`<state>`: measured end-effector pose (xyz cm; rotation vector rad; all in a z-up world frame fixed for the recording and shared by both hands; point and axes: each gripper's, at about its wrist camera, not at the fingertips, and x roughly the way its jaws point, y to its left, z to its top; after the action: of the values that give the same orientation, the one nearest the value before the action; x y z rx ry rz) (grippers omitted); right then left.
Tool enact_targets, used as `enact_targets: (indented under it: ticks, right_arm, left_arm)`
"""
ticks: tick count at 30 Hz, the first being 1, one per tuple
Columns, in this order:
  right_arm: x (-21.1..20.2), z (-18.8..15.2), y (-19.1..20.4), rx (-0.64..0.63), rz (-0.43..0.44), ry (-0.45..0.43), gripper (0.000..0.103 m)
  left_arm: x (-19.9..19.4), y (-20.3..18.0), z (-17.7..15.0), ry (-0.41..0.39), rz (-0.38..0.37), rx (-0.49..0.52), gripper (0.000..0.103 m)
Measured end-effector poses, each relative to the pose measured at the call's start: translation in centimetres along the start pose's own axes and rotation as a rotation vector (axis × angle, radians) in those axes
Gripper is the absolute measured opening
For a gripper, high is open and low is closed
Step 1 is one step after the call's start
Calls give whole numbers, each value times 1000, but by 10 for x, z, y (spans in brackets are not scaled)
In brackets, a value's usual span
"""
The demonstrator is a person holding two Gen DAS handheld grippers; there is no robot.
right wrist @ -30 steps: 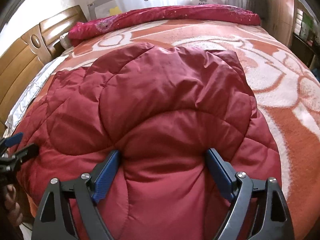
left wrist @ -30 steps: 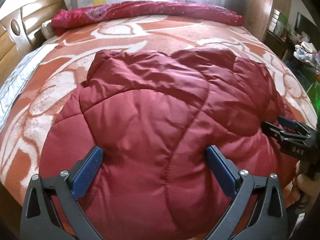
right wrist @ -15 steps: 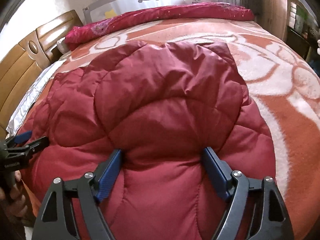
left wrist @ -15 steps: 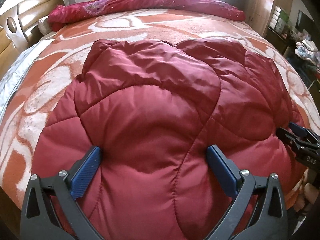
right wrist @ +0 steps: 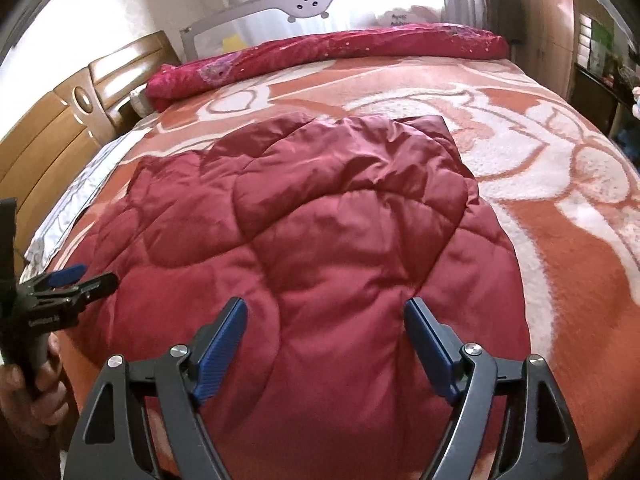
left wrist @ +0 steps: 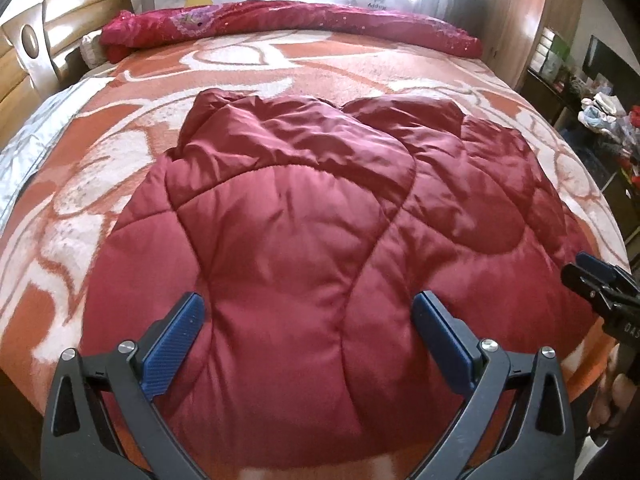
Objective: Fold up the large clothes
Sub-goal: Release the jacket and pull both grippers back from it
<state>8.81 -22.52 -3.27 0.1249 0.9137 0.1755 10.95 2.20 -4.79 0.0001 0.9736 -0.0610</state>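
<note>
A dark red quilted padded garment (left wrist: 312,216) lies folded on the bed, its near edge at the bed's front. It also shows in the right wrist view (right wrist: 328,240). My left gripper (left wrist: 308,320) is open and empty, held over the garment's near left part. My right gripper (right wrist: 324,328) is open and empty, over the near right part. The right gripper shows at the right edge of the left wrist view (left wrist: 596,284). The left gripper shows at the left edge of the right wrist view (right wrist: 68,284). Neither holds fabric.
The bed has an orange and white patterned blanket (left wrist: 120,152). A rolled red quilt (left wrist: 288,24) lies along the far side under a grey bed rail (right wrist: 312,4). A wooden headboard (right wrist: 60,132) stands left. Cluttered shelves (left wrist: 600,100) stand right.
Both grippers have drawn back and risen from the garment, so more of the bed shows. Both stay open. The garment lies as before.
</note>
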Motion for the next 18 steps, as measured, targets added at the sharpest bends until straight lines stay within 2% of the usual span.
enact_targets:
  ticks: [3,6,10,18]
  right_arm:
    - [-6,-8,1,-7,8,6,81]
    - [4,-16,-5,-10,-15,41,81]
    - [19,-21,-18,23,5,45,82]
    - [-13,-21,-10,16,21,10,81]
  left_arm:
    - [-5,0,-8,-4,-1,5,103]
    - [4,3,-12,12,12,14,103]
    - [8,2,-13,7,18,17,103]
    - [-20,4,-19,-15,-12,-4,103]
